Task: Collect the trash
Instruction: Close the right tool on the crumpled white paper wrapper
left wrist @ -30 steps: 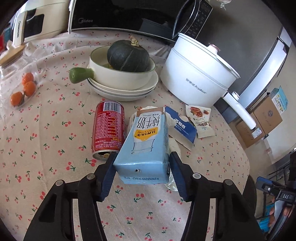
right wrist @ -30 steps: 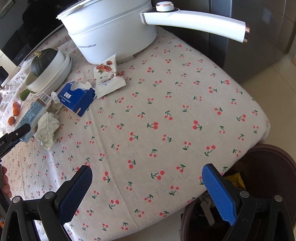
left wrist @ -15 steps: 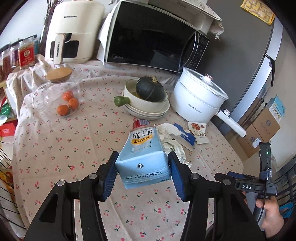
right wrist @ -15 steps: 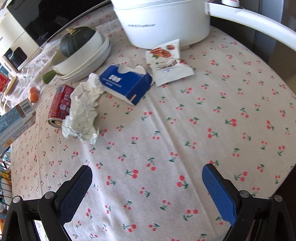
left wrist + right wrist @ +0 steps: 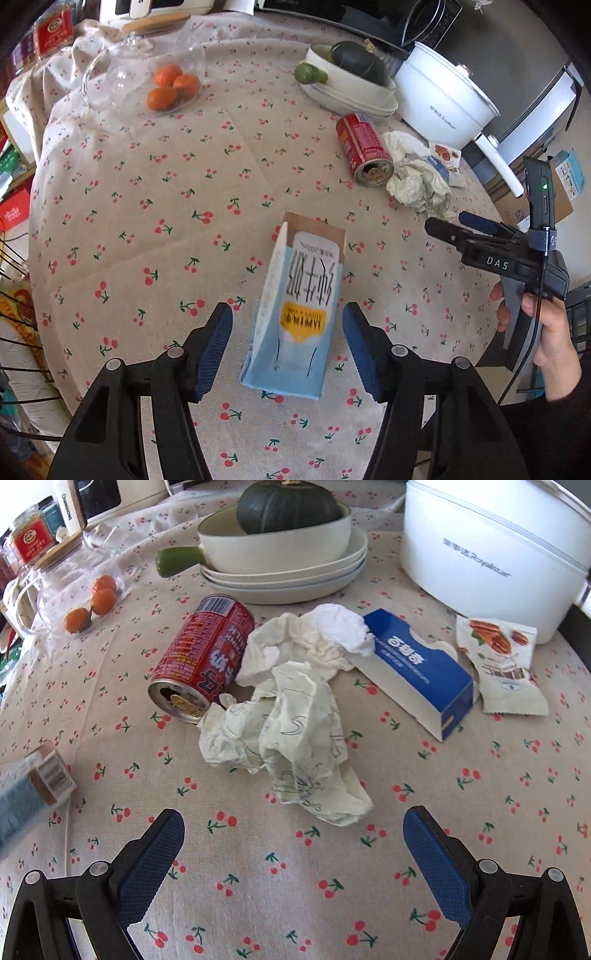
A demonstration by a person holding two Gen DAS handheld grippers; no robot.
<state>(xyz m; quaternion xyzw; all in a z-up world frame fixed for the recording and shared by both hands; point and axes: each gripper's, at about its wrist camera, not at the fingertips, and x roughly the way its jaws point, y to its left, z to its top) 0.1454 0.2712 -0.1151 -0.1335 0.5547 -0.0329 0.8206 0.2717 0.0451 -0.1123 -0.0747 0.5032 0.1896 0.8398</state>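
A light blue milk carton [image 5: 295, 317] is between the open fingers of my left gripper [image 5: 288, 350], apart from both pads, over the cherry-print tablecloth. Its end shows blurred in the right wrist view [image 5: 40, 782]. My right gripper [image 5: 291, 856] is open and empty, just in front of crumpled white paper [image 5: 291, 734]. Beside the paper lie a red can [image 5: 203, 657] on its side, a blue box [image 5: 417, 672] and a snack wrapper [image 5: 506, 664]. The can [image 5: 364, 147] and paper [image 5: 417, 181] also show in the left wrist view.
A white pan holding a dark squash [image 5: 284, 506] sits on stacked plates [image 5: 288, 579] at the back. A white electric pot [image 5: 491, 550] stands back right. A glass jar with oranges [image 5: 147, 81] lies back left. The table edge [image 5: 480, 350] is at the right.
My left gripper has opened and let go of the milk carton, which has slipped from its pads. My right gripper has moved in towards the crumpled paper and the can.
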